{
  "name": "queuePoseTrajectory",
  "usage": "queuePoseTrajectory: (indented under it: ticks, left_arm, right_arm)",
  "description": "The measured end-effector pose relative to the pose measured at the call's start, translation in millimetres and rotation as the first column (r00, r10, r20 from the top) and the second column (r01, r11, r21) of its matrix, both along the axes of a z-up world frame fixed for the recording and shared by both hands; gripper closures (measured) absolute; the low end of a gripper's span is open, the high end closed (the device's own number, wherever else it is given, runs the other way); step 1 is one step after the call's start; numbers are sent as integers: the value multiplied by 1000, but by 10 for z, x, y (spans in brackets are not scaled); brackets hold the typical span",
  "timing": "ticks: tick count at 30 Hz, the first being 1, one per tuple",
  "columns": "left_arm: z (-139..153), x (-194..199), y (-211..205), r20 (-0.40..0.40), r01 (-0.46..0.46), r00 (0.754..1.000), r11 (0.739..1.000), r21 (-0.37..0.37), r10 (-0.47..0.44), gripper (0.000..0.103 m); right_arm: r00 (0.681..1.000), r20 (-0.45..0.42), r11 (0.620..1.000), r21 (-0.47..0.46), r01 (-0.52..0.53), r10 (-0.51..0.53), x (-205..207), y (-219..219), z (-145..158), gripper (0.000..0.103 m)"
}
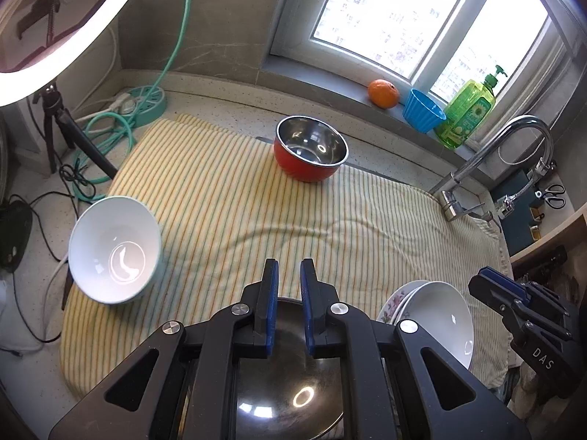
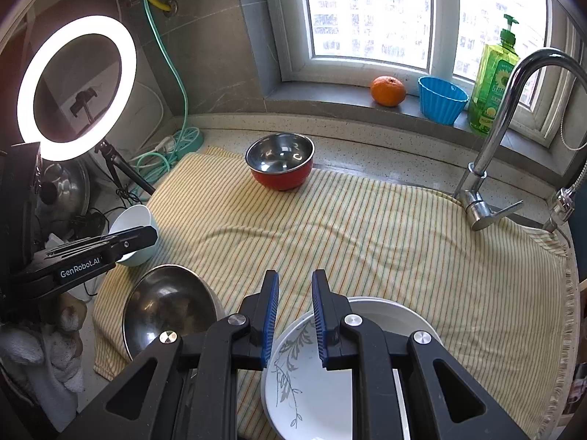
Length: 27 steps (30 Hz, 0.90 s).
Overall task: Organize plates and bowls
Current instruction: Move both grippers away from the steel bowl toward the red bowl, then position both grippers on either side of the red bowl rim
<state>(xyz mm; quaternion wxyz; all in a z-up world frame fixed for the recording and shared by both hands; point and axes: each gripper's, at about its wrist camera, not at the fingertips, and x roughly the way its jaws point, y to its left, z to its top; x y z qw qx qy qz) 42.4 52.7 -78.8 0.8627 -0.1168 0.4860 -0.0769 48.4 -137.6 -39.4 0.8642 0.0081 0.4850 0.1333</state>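
Left gripper (image 1: 290,275) and right gripper (image 2: 295,286) hover parted, holding nothing, over shiny steel bowl (image 1: 290,377) and glossy plates (image 2: 312,377), possibly stacked; striped cloth (image 1: 227,198) mostly bare ahead.

Both wrist fisheyes look forward and down from close above the striped yellow cloth (image 1: 220,198), sharing the steel-lined red bowl (image 2: 280,163) and window sill (image 2: 330,97).

The speckled desk (image 2: 348,154) carries a striped cloth (image 2: 385,242), on which sit a red bowl (image 2: 280,176), a white bowl (image 1: 115,251), a steel bowl (image 2: 165,304) and stacked plates (image 2: 389,311), with a green power strip (image 1: 145,102) beside the cloth.
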Motion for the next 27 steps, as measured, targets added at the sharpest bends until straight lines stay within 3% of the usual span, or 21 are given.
queuePoseTrajectory:
  ticks: [14,27]
  left_arm:
    - [168,679,-90,11,12,1000,1000,-1,-12,93]
    - [-71,1423,-110,-49,-6,999,999,47,9,92]
  right_arm:
    - [999,-10,996,78,51,-50,895,-449,215,83]
    - [999,-36,999,52,2,0,1767,-222,-69,82]
